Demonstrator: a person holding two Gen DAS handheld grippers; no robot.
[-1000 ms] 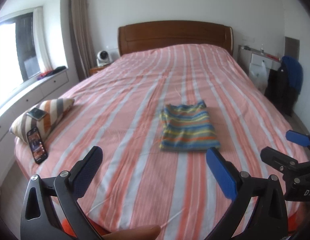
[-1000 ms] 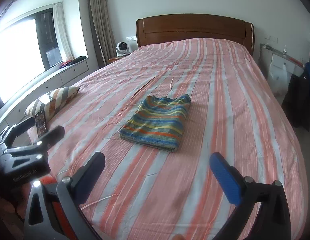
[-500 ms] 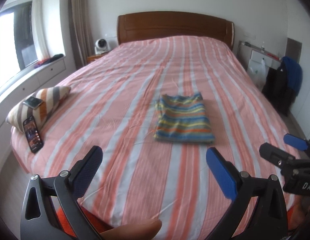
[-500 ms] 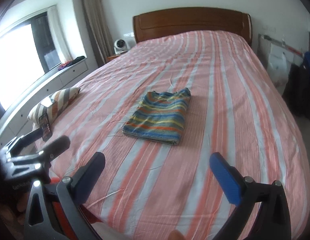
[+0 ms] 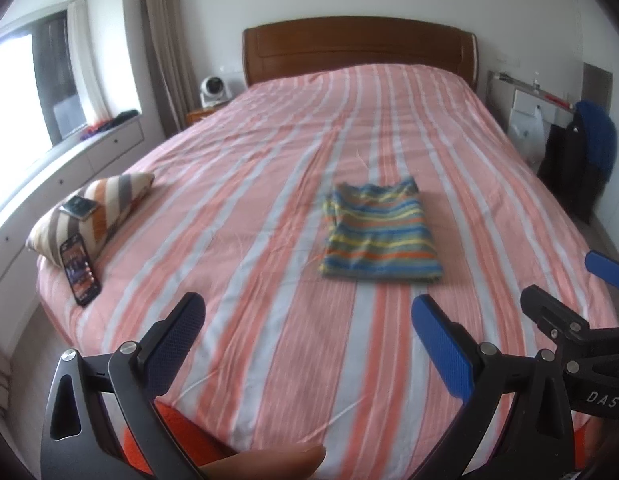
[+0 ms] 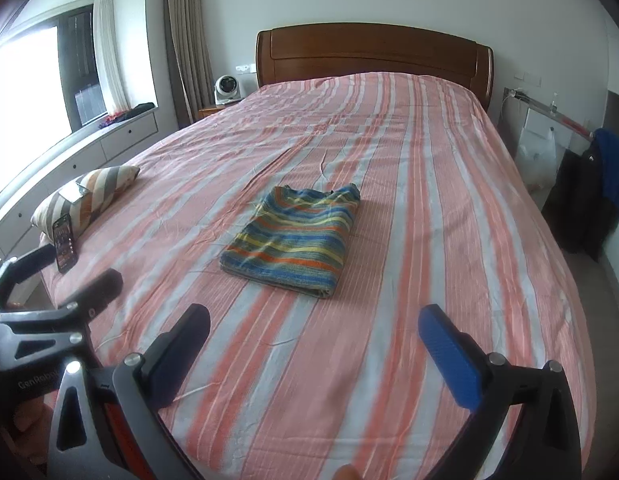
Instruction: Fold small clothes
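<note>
A small striped garment (image 5: pixel 379 236), in blue, yellow and orange bands, lies folded into a flat rectangle in the middle of the bed (image 5: pixel 269 184). It also shows in the right wrist view (image 6: pixel 295 242). My left gripper (image 5: pixel 307 340) is open and empty, held above the foot of the bed, well short of the garment. My right gripper (image 6: pixel 315 346) is open and empty too, beside the left one. Each gripper shows at the edge of the other's view.
A striped pillow (image 5: pixel 97 208) with a small device on it lies at the bed's left edge, a phone (image 5: pixel 80 269) leaning against it. A wooden headboard (image 5: pixel 359 46) stands at the far end. Dark and blue clothes (image 5: pixel 585 156) hang at the right.
Both grippers have pulled back from the bed and risen a little, so the folded garment looks farther off. Both stay open and empty.
</note>
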